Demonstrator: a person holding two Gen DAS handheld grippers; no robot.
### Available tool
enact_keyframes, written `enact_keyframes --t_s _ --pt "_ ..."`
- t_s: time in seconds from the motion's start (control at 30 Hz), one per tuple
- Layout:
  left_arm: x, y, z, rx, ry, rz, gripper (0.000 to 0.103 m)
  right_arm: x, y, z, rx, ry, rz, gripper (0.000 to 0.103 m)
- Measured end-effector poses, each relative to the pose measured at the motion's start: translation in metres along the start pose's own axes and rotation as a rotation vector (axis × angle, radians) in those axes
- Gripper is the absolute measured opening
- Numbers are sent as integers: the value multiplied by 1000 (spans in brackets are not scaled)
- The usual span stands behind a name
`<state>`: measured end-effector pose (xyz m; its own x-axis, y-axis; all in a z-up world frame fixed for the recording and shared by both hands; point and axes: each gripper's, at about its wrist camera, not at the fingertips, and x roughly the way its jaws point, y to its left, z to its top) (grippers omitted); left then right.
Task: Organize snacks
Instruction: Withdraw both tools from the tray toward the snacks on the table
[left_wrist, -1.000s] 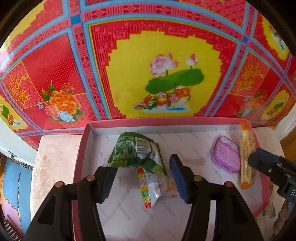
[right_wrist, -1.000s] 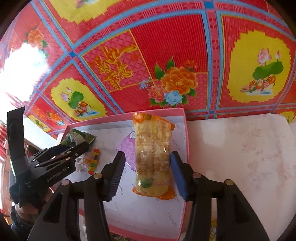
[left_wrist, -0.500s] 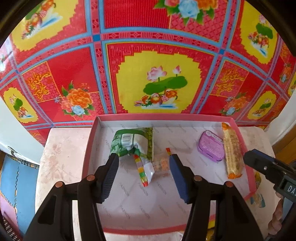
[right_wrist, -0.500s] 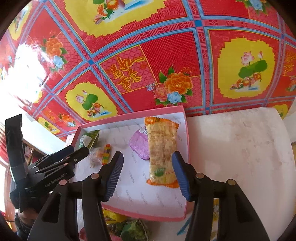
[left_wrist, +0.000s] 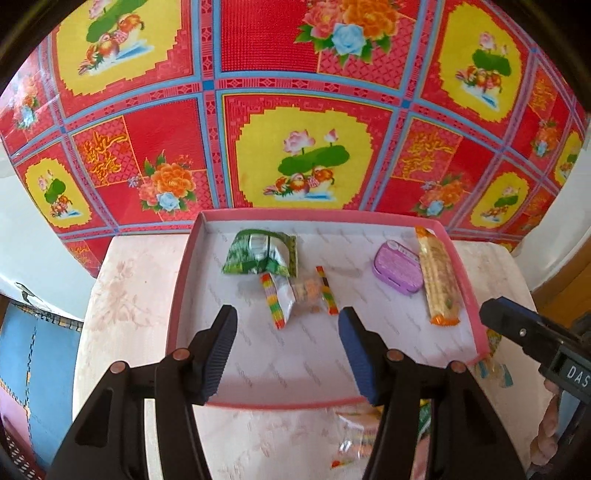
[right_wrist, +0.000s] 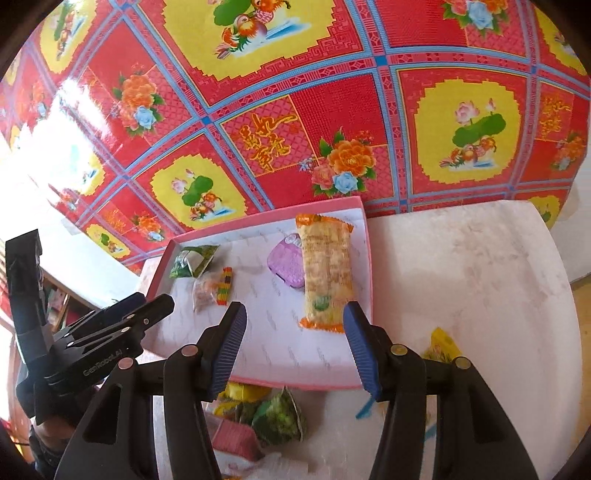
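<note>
Two open grippers frame my view: left gripper (left_wrist: 284, 317) and right gripper (right_wrist: 293, 314), jaws spread, holding nothing, above the pink-rimmed tray (left_wrist: 177, 295) on a pale marbled table (right_wrist: 461, 277). Inside lie a long orange cracker pack (left_wrist: 437, 277) along the right wall, a green packet (left_wrist: 260, 254), a purple case (left_wrist: 397, 267) touching the cracker pack, and a clear candy bag (left_wrist: 299, 291); loose snacks (right_wrist: 280, 417) sit outside the near rim.

- The tray (left_wrist: 184, 280) is sitting on the table (left_wrist: 125, 295), its far edge against the patterned wall (left_wrist: 258, 55)
- In the tray, the leaf-print pouch (left_wrist: 260, 254) is lying at far left, the clear candy packet (left_wrist: 299, 295) just in front of it
- The small case (left_wrist: 395, 267) is lying to the right, touching the long cracker pack (left_wrist: 437, 277) along the right wall
- Loose snacks (right_wrist: 273, 417) are lying on the table before the tray
</note>
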<state>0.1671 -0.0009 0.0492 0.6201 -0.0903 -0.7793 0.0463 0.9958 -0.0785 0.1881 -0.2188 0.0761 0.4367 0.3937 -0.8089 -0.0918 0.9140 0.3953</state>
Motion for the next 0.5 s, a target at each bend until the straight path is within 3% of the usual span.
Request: enact_keyframes --t_s 0.5 --pt "-19 -7 -30 13 19 -63 60 -28 -7 -34 -3 6 -28 56"
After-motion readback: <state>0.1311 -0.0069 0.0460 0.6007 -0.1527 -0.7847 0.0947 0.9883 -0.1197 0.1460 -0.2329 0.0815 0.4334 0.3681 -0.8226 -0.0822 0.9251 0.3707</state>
